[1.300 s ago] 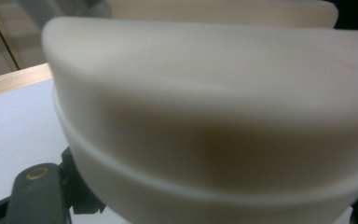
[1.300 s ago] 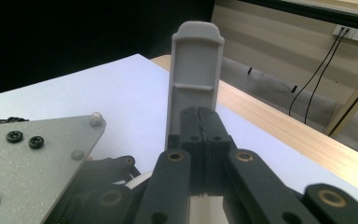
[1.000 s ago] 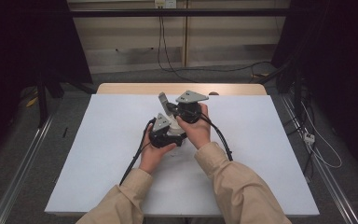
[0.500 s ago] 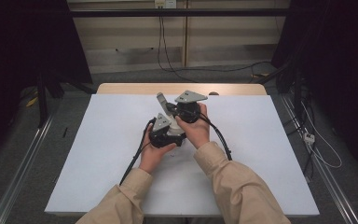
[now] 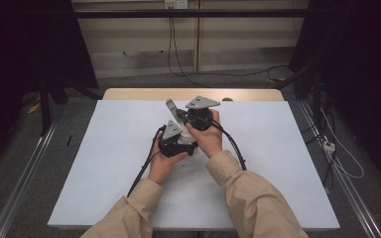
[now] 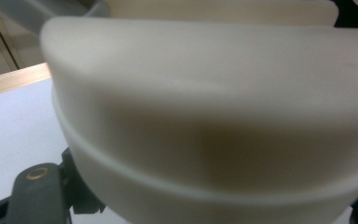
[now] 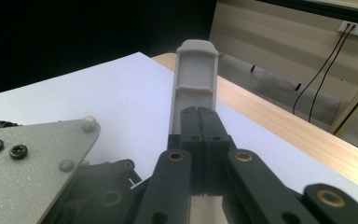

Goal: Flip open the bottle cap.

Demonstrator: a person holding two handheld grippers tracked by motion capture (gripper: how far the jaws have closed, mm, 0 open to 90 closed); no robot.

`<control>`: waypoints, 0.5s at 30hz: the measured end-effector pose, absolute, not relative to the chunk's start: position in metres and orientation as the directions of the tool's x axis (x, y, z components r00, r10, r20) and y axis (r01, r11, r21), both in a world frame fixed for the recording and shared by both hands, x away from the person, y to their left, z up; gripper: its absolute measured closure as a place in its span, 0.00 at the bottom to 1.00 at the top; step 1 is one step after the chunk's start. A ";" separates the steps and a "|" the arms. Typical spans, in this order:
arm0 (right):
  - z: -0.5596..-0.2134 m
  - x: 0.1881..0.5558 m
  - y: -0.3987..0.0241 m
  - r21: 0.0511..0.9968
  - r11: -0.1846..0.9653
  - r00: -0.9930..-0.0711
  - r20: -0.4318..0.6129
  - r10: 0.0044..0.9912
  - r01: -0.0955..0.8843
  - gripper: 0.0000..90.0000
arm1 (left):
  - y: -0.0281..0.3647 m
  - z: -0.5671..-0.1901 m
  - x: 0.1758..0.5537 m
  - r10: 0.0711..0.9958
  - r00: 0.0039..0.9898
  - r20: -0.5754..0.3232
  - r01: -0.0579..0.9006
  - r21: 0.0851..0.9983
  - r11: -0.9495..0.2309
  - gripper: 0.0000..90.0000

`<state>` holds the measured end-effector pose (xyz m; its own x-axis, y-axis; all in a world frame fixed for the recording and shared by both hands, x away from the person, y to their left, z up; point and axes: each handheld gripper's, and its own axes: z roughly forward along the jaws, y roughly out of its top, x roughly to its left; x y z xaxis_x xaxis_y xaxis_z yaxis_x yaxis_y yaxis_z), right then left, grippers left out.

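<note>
**Two grippers share one pale plastic piece at mid-frame**

Left of centre in the high view, the left gripper (image 5: 172, 130) is closed on a pale grey plastic piece (image 5: 170, 107), apparently to steady it above the white surface (image 5: 104, 148). Just right, the right gripper (image 5: 191, 115) has its jaws pressed together, tips against the piece, likely bracing it.

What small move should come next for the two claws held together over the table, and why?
Probably open the right claw a little. Its jaws are pressed together right in front of the pale plastic piece, which stands upright and seems gripped low down by the left claw above the white table. Shut jaws cannot take the piece's free upper end.
</note>
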<state>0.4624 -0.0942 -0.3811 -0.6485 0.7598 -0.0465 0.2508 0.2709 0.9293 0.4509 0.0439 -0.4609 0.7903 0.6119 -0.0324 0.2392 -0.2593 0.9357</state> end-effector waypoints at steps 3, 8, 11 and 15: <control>-0.382 0.463 -0.094 0.929 0.270 -0.648 -0.044 0.760 0.254 1.00 | 0.044 -0.461 0.451 0.615 0.788 -0.032 0.240 0.936 -0.259 0.21; -0.383 0.464 -0.092 0.929 0.270 -0.650 -0.043 0.758 0.253 1.00 | 0.044 -0.461 0.451 0.612 0.790 -0.033 0.239 0.936 -0.259 0.21; -0.383 0.464 -0.092 0.928 0.271 -0.651 -0.043 0.758 0.254 1.00 | 0.044 -0.461 0.451 0.615 0.788 -0.031 0.239 0.936 -0.260 0.21; -0.383 0.465 -0.092 0.929 0.265 -0.652 -0.035 0.758 0.259 1.00 | 0.044 -0.461 0.451 0.613 0.790 -0.028 0.237 0.935 -0.263 0.21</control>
<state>0.4648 -0.0918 -0.3834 -0.6517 0.7577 -0.0346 0.2592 0.2653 0.9287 0.4510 0.0441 -0.4608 0.7895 0.6131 -0.0280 0.2372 -0.2627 0.9353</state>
